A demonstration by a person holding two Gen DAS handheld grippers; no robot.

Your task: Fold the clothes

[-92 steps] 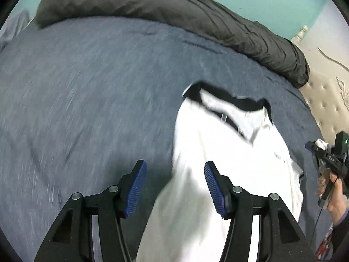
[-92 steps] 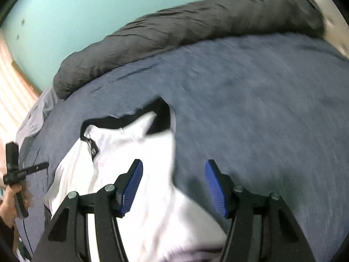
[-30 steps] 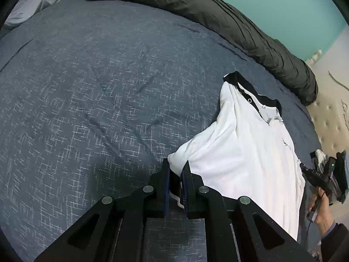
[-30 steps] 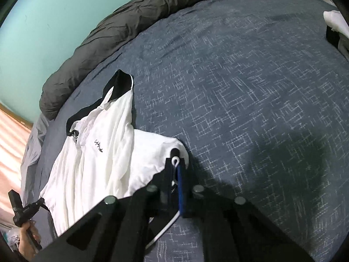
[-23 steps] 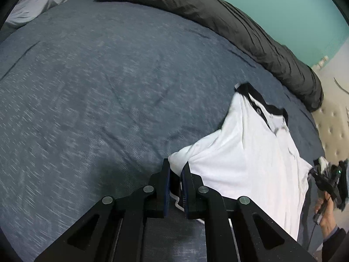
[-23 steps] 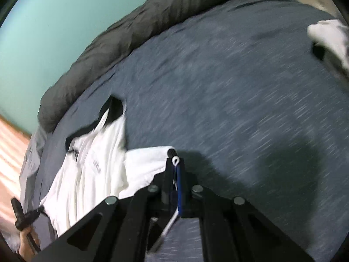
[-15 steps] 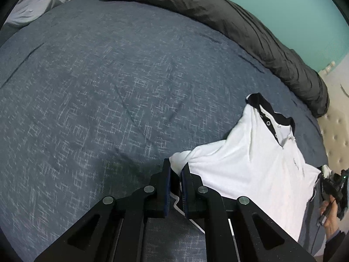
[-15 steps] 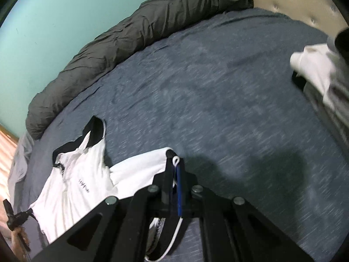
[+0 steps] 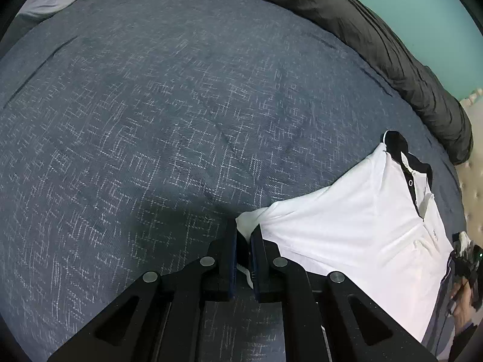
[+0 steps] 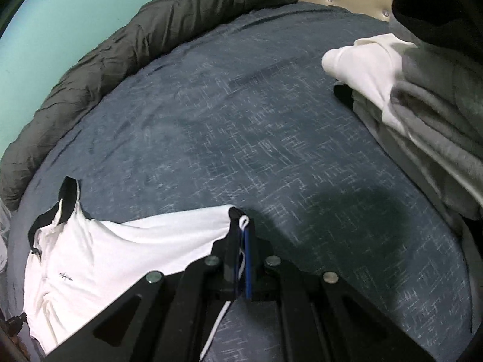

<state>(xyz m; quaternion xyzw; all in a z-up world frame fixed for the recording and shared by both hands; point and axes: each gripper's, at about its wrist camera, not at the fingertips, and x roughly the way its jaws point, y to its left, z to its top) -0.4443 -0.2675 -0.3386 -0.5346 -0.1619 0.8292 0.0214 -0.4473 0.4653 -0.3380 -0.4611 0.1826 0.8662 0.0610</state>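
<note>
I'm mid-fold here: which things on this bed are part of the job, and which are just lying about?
In the job:
- white polo shirt with black collar, stretched between both tools
- left tool, shut on one sleeve end
- right tool, shut on the other sleeve end

Lying about:
- dark grey rolled duvet along the wall
- stack of grey and white folded clothes
- blue patterned bedspread

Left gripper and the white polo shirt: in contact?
Touching. The left wrist view shows the left gripper with its jaws closed on a white corner of the polo shirt, fabric pinched between the blue pads.
</note>
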